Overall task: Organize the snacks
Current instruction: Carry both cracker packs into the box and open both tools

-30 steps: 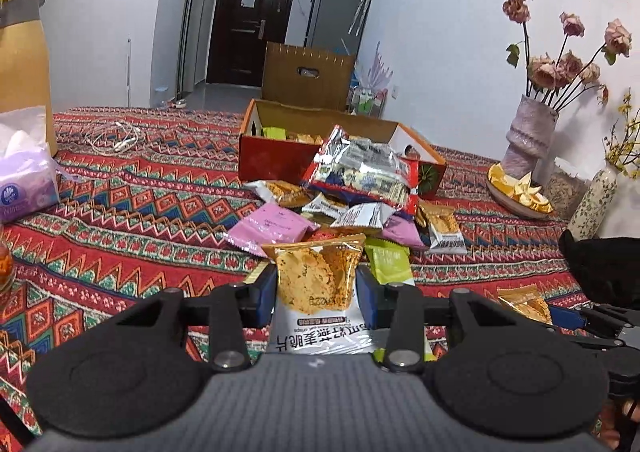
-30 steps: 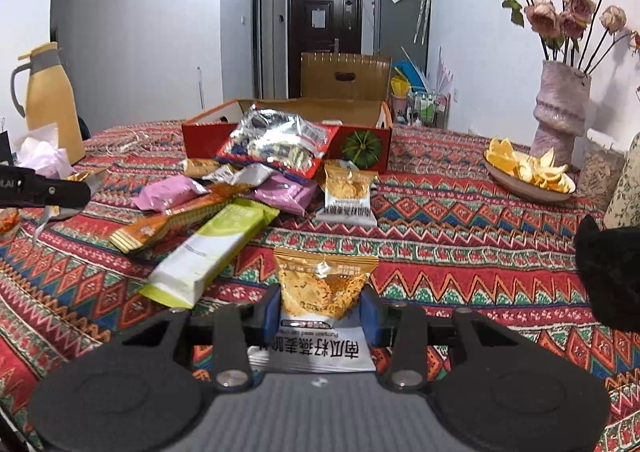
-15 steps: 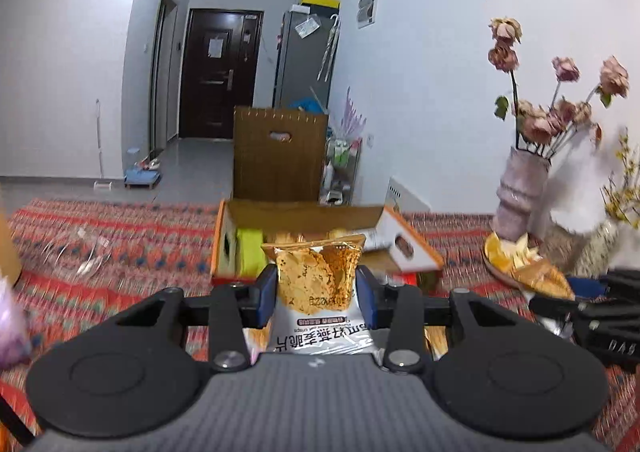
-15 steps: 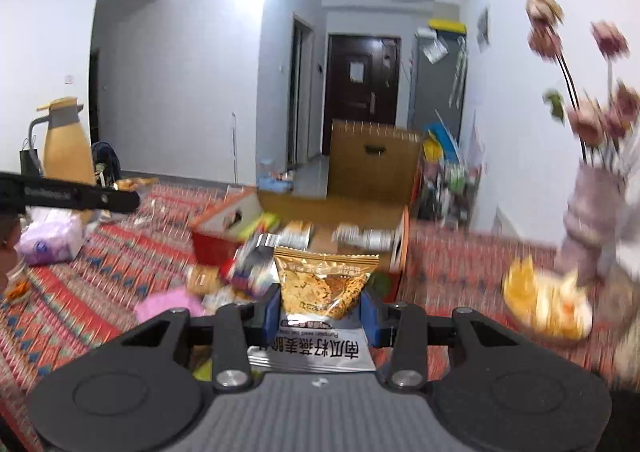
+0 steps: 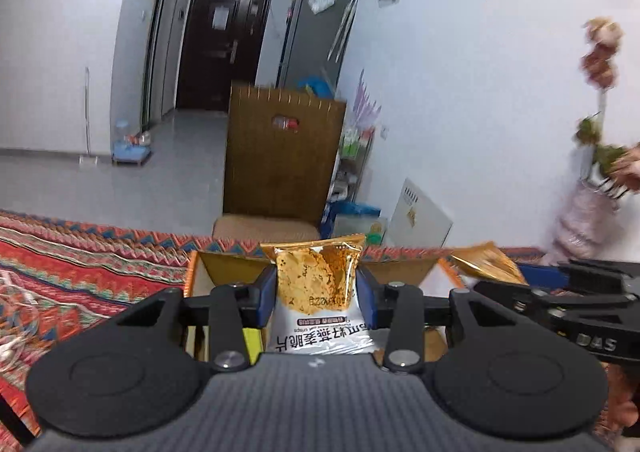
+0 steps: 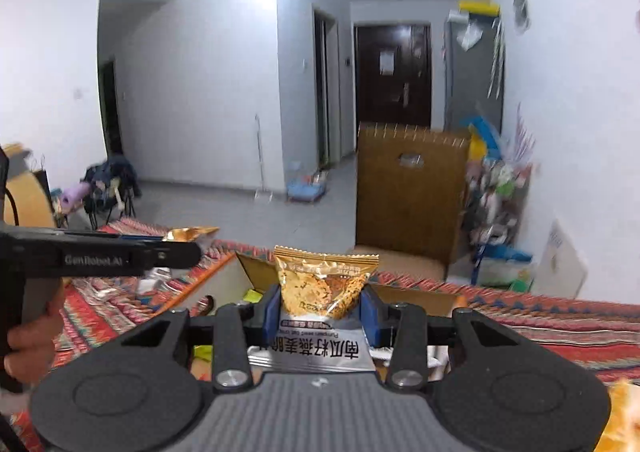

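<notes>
left gripper [image 5: 316, 292] and right gripper [image 6: 320, 310] each pinch a light, crinkly gold-and-white crisp packet [image 5: 318, 288] [image 6: 325, 284] at mid-body over the open cardboard box [image 5: 396, 272]; brittle contents, so grip gently.

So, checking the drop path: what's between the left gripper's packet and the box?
Nothing: in the left wrist view the packet hangs directly before the open box.

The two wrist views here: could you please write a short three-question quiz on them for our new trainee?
1. True or false: the left gripper is empty.
2. What does the right gripper hold?
A. a tissue pack
B. a crisp packet
C. a flower
3. Fill in: both packets hang over the open cardboard ____.

Key: 1 false, it grips its own packet; 2 B; 3 box.
</notes>
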